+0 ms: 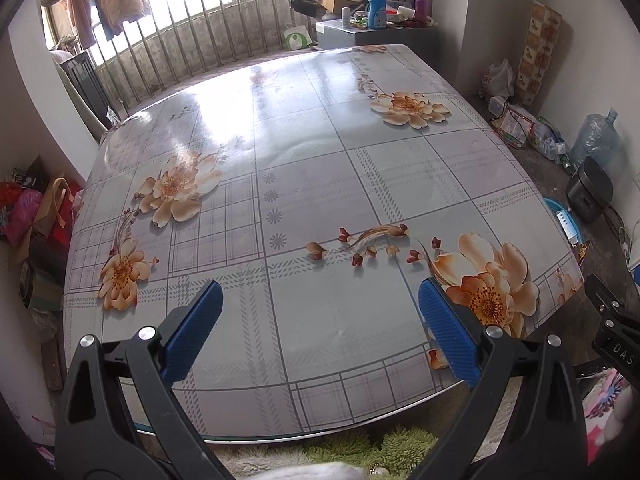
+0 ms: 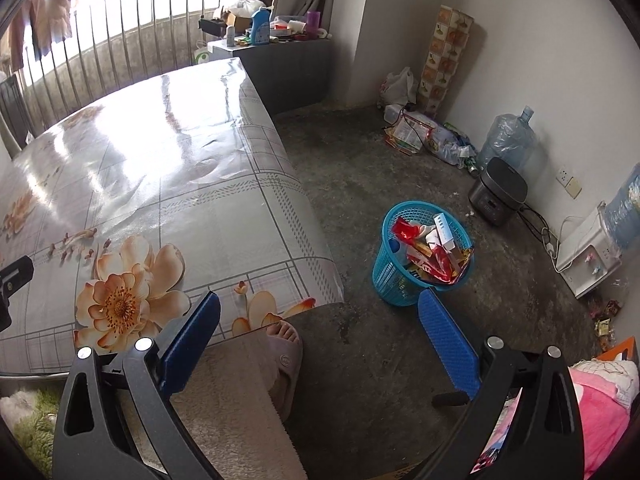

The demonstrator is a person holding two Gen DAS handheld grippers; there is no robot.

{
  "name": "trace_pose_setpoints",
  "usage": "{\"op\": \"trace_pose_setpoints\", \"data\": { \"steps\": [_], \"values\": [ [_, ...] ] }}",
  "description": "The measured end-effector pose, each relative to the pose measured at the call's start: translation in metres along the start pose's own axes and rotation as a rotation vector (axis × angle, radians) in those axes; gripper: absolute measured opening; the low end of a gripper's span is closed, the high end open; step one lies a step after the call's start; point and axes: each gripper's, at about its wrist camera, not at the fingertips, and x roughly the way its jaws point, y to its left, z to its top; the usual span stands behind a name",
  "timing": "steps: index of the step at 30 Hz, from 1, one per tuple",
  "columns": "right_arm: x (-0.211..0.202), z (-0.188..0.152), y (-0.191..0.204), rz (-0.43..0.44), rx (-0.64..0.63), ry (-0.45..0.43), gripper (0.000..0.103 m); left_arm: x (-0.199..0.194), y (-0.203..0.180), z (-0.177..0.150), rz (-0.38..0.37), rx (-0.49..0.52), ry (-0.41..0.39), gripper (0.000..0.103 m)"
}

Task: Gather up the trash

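Both hand-held grippers gape wide, empty — left [image 1: 318, 296] over the worktop [image 1: 304, 160], basket [image 2: 420, 256] of wrappers ahead of the right [image 2: 320, 308].

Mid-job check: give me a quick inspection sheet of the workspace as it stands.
Surface: floral table, no trash seen on it.
Job's things: blue basket on the floor beside the table, holding wrappers.
Clutter: bags and packets by the far wall; scraps near the dispenser.
Grippers: left gripper and right gripper open, empty.
Cables: cords along the wall.
Surroundings: rice cooker, water bottle, slippered foot.
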Motion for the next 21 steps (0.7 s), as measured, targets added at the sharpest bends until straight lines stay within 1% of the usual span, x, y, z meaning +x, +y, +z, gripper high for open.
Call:
{"op": "trace_pose_setpoints", "data": {
  "steps": [21],
  "values": [
    [-0.0061,0.0053,-0.0049,-0.009,0.009,-0.015,0.096,-0.0029,-0.0031,0.0052,-0.023,0.004,-0.012,0.094]
  ]
}}
